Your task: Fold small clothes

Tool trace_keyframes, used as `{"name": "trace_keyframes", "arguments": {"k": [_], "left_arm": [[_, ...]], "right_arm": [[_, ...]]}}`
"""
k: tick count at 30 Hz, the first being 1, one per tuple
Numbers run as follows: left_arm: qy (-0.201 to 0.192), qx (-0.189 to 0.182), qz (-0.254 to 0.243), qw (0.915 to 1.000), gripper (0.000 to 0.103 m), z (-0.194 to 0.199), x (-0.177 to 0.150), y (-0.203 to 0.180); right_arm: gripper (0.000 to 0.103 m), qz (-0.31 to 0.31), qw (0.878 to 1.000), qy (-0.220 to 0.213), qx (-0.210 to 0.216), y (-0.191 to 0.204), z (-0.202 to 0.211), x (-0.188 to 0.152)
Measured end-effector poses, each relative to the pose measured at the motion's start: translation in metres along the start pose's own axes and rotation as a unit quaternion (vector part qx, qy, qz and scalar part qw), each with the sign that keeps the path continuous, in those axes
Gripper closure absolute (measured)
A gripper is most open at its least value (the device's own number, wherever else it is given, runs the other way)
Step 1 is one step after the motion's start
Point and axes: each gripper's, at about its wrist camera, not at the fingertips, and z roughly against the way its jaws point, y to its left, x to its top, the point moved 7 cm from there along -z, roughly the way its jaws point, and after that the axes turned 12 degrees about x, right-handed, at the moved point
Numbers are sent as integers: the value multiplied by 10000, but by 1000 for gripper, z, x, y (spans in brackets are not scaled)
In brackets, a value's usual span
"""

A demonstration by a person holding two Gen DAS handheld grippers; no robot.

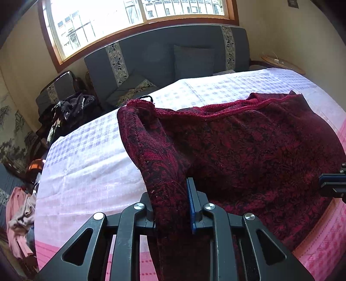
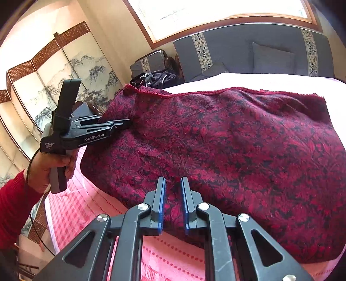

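A dark red patterned garment [image 2: 227,151] lies spread over the middle of the bed [image 1: 90,164], on a pale checked cover with a pink one nearer the bottom of both views. The left gripper [image 1: 173,207] has its fingers clenched on a bunched fold at the garment's left edge; in the left wrist view that fold runs up from between the fingers at bottom centre, raised off the bed, toward a red-trimmed corner in the upper middle. In the right wrist view the same gripper [image 2: 125,124] shows at the left, held by a hand [image 2: 52,170] with a red sleeve [image 2: 15,198], its tip buried in the cloth. The right gripper [image 2: 173,203] sits at bottom centre of its own view, its blue-padded fingers [image 2: 161,205] drawn close together over the garment's near edge with a strip of cloth showing between them; whether the pads actually pinch it I cannot tell. Behind the bed, along the top, are a grey headboard [image 1: 164,56] with patterned bands and a bright window [image 1: 129,19]. A painted folding screen [image 2: 54,71] stands at the upper left of the right wrist view.
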Motion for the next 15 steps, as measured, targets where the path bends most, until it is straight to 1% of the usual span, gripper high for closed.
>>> {"name": "trace_keyframes", "arguments": {"k": [4,6,9,12,15], "left_arm": [[19,-98,10,9999,83,7,4,1],[50,-315,142,9994,84,12,8,3],[120,-627,348,9974,84,20,15,6],[193,-943,573,9937,84,29,22,8],[288,-1312,872,9871,84,39,30,8]], "right_arm": [[90,-187,9997,125,-116,-13,-21,27],[90,-301,9991,256,-151,-24,-35,34],[90,-604,9976,328,-112,-42,-52,41],[90,-961,9952,200,68,-58,-59,49],[90,-1192,9926,68,229,-64,-61,57]]}}
